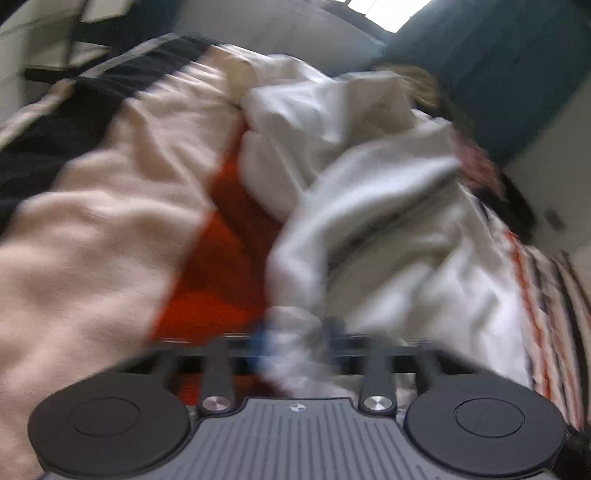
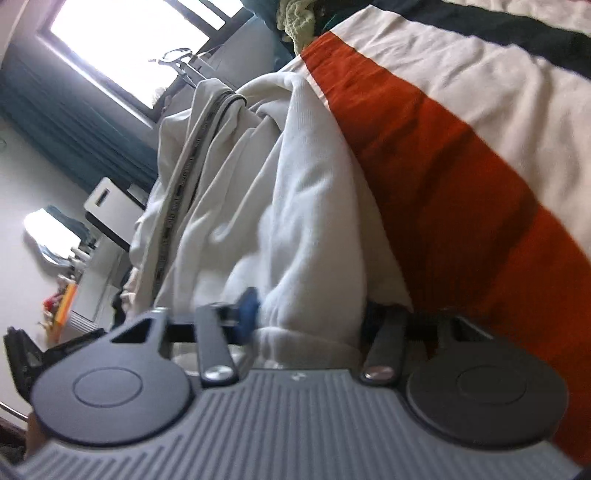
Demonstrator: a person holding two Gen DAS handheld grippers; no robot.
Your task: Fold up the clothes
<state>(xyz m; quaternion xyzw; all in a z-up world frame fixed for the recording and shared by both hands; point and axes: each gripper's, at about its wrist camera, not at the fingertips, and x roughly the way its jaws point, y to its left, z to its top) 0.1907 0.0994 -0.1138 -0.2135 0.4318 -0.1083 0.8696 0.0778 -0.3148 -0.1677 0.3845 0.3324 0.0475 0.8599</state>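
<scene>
Closest to the left wrist camera, the left gripper (image 1: 295, 343) is clenched on a bunched fold of the white garment (image 1: 369, 206); the picture is blurred, but cloth fills the narrow gap between its blue-padded fingers (image 1: 260, 341). From there the garment rises in a crumpled heap toward the middle and right of the view, lying on the blanket (image 1: 92, 229), which is cream with a broad orange band and black stripes further off. Beyond the heap stand a teal curtain (image 1: 517, 74) and a bright window (image 1: 388, 9).

In the right wrist view, the right gripper (image 2: 308, 317) has a thick roll of the same white garment (image 2: 295, 206) between its fingers, the blue pad (image 2: 246, 308) pressing into the cloth on the left side, so it is grasping the fabric. Further out the garment shows a dark zip (image 2: 181, 192) running along one pale panel. The blanket (image 2: 461, 177) lies to the right of it, orange band nearest. Behind are the window (image 2: 122, 48), the curtain (image 2: 66, 122) and cluttered furniture, too small to read
</scene>
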